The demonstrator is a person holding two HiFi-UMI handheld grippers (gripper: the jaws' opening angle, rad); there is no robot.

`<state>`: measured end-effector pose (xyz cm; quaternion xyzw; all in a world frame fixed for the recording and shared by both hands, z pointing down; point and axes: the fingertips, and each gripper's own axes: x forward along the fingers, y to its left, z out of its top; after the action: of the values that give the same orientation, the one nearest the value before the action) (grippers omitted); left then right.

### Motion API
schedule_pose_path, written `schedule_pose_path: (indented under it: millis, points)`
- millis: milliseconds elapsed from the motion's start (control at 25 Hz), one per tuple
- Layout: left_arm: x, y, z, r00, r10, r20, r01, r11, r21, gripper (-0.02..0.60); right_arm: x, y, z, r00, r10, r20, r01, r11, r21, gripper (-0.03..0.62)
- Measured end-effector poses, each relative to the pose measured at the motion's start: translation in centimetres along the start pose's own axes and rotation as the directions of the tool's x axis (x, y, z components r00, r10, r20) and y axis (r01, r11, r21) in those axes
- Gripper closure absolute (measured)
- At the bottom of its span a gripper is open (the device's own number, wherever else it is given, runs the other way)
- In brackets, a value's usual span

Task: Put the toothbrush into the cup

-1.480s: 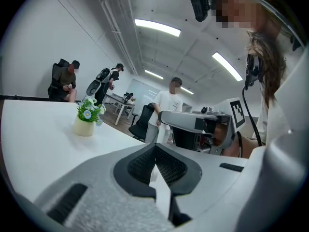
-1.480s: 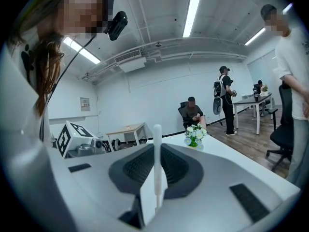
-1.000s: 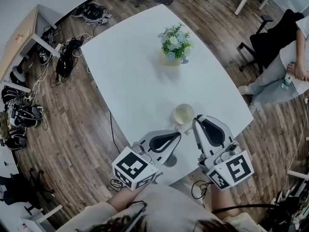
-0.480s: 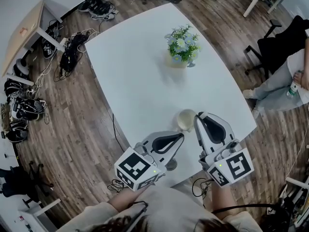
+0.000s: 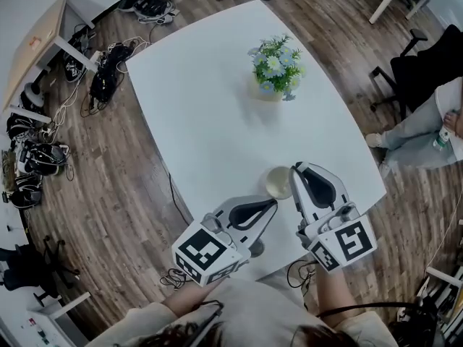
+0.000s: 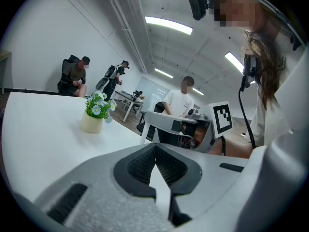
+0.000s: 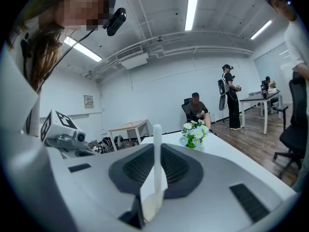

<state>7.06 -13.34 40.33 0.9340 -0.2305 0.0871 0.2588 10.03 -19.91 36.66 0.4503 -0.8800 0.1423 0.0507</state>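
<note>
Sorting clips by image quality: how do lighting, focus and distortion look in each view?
Head view: dim, even light, strong fisheye bending the table edges. Left gripper view: dark vignetted corners, bright ceiling strips, close foreground soft. Right gripper view: same vignette, a glaring light strip, toothbrush fairly sharp.

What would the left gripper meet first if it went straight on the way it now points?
Probably the right gripper, which sits straight ahead in the left gripper view; the cup lies just beside that line.

White table (image 5: 217,121), cream cup (image 5: 278,182), white toothbrush (image 7: 157,168), blue-and-white flowers (image 5: 275,65), brown wood-grain floor (image 5: 123,194).
</note>
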Motion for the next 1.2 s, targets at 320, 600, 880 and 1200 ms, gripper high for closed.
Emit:
schedule_pose_path:
  millis: [320, 600, 880, 1200]
  points:
    - [-0.1, 0.5, -0.1, 1.0, 0.004, -0.006, -0.004, 1.0, -0.01, 0.575, 1.5, -1.1, -2.7, 0.999, -0.021, -0.041, 0.021, 1.0, -0.01, 0.543]
    - [0.0, 0.2, -0.4, 1.0, -0.002, -0.01, 0.002, 1.0, -0.013, 0.575, 2.1, -1.5, -5.3, 0.995, -0.023, -0.094, 0.023, 1.0, -0.003, 0.543]
    - [-0.3, 0.3, -0.5, 1.0, 0.002, -0.012, -0.002, 1.0, -0.014, 0.575, 2.5, -1.7, -6.4, 0.992, -0.023, -0.124, 0.024, 1.0, 0.008, 0.543]
    - [-0.4, 0.0, -0.6, 1.0, 0.008, -0.009, -0.008, 1.0, -0.017, 0.575, 2.6, -2.0, -7.2, 0.987, -0.027, -0.156, 0.029, 1.0, 0.011, 0.543]
